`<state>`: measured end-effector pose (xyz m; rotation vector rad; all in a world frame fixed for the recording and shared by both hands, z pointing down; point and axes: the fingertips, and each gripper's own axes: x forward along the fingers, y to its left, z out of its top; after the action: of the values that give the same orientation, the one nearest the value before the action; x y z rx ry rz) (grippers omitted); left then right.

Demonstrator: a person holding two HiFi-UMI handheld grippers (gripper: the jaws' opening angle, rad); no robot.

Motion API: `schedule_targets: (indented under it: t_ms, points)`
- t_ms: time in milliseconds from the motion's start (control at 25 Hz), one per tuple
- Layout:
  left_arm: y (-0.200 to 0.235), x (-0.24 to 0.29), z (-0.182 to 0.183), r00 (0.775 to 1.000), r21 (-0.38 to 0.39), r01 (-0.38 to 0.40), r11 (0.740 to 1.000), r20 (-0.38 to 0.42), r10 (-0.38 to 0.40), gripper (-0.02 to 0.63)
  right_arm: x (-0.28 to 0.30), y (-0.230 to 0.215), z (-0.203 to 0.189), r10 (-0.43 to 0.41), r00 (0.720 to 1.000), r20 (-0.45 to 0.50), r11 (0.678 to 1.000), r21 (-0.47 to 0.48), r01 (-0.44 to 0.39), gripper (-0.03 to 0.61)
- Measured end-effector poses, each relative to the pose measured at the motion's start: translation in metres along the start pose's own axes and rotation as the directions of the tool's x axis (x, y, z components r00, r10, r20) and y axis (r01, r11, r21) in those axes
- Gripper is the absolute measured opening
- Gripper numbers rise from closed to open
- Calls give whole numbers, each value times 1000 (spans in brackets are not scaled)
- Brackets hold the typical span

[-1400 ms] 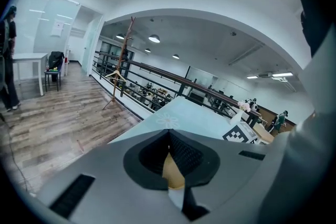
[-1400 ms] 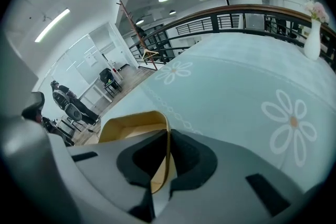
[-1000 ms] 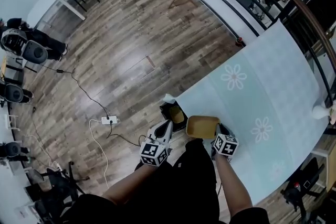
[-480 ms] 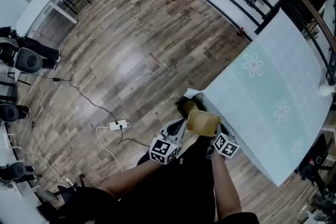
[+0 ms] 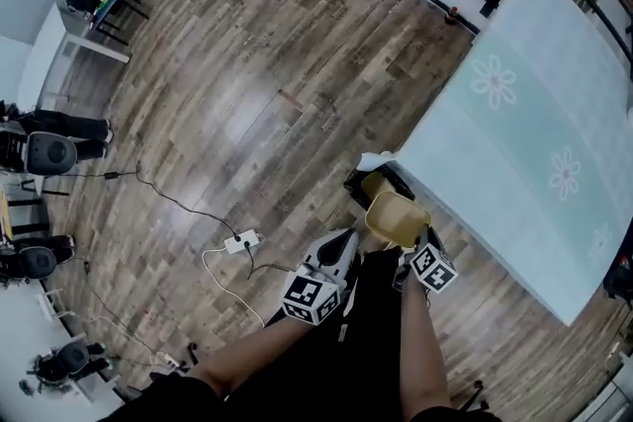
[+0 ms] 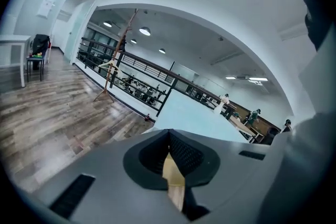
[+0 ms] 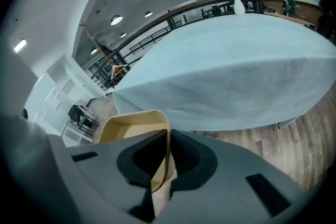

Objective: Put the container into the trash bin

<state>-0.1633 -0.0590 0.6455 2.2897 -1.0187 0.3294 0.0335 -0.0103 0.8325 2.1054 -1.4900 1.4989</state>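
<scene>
- We are pinching the wall of the container [image 5: 396, 216] with the right gripper [image 5: 413, 240], near the trash bin [image 5: 355, 181].
- We are holding the left gripper [image 5: 344, 240] with its jaws pressed together.

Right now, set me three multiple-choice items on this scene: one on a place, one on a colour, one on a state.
1. The trash bin stands: A on the floor at the table corner; B on a shelf; C on a stool.
2. The container is: A blue; B tan; C black.
3. The right gripper is: A open and empty; B shut on a cup; C shut on the container's wall.
Answers: A, the head view shows it on the floor beside the corner; B, its walls are tan; C, its jaws pinch the wall.
</scene>
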Motion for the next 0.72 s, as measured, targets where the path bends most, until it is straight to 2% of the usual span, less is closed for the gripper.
schedule_targets:
  t_ms: [160, 360, 520, 720]
  points:
    - [-10, 10, -2, 1000, 36, 29, 999, 8, -29, 9, 35, -13, -29, -17, 999, -29, 998, 55, 19, 43]
    - [2, 9, -24, 1000, 21, 19, 1000, -15, -19, 9, 65, -29, -63, -50, 996, -71, 995, 88, 56, 43]
    - [12, 3, -42, 999, 20, 27, 999, -35, -26, 9, 87, -32, -79, -52, 997, -64, 988, 144, 60, 43]
    - [23, -10, -41, 999, -8, 47, 999, 8, -46, 9, 108, -29, -84, -59, 997, -58, 983, 169, 68, 46]
